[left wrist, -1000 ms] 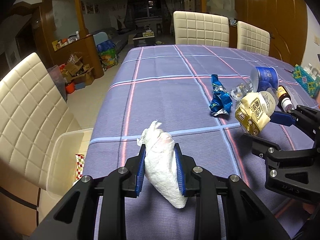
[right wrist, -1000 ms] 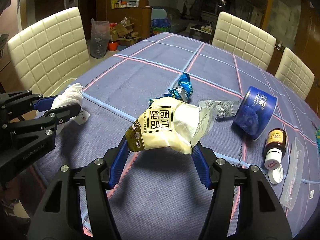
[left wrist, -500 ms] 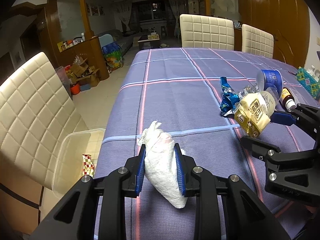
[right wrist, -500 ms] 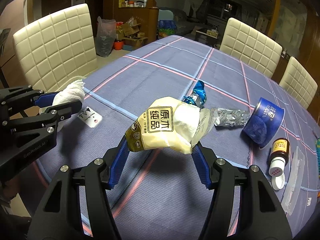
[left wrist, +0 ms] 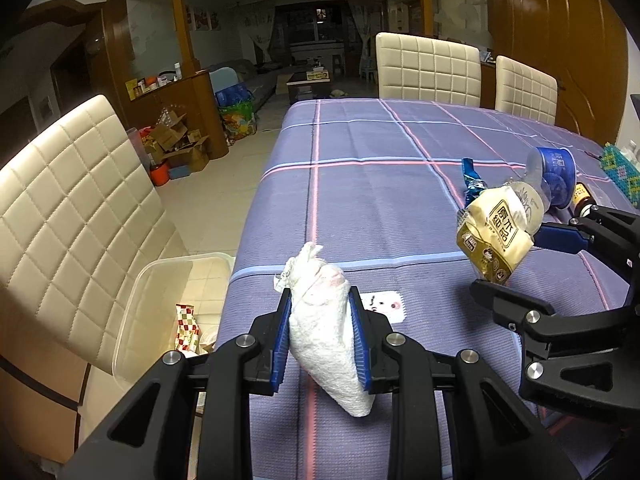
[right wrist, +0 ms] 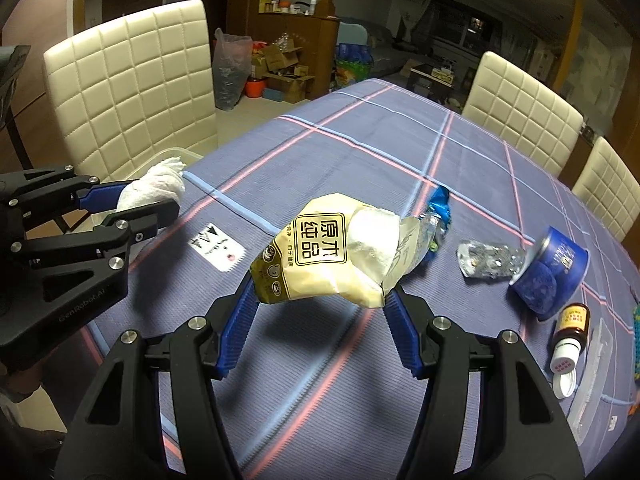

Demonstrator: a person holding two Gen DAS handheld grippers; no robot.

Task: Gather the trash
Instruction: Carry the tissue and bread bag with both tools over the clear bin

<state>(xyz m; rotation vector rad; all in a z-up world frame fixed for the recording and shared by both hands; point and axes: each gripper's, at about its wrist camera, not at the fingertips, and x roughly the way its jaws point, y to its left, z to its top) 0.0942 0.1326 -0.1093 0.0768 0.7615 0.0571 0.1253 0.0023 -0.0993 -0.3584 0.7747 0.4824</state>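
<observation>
While the left tool (left wrist: 319, 334) clamps a wadded white tissue (left wrist: 328, 320) between its blue pads, the wad hangs above the near left corner of the surface (left wrist: 380, 184), its knotted tip pointing up and its tapered end drooping below the fingers. Just past that tool, a small white printed card (left wrist: 383, 303) lies flat on the purple plaid tablecloth near the same corner. Off the left edge, on the seat of a cream quilted chair (left wrist: 76, 208), sits a clear plastic bin (left wrist: 160, 312) with a red-and-white checked wrapper (left wrist: 186, 326) inside. The right tool (right wrist: 321, 316) grips a yellow snack bag (right wrist: 332, 256) with Chinese lettering, its pads pressed against the bag's two sides, and holds it clear of the cloth above the near part of the surface, well right of the tissue. Beyond the bag, toward the middle, a crumpled blue foil wrapper (right wrist: 439, 204) lies on the cloth, and to its right a crushed clear plastic piece (right wrist: 488, 260) touches the mouth of a blue cup (right wrist: 550, 272) tipped on its side. Nearer the right edge, a small brown medicine bottle (right wrist: 570, 332) lies flat with its white cap (right wrist: 565, 384) loose beside it, next to a clear plastic strip (right wrist: 594, 376). Two more cream chairs stand along the far edge.
</observation>
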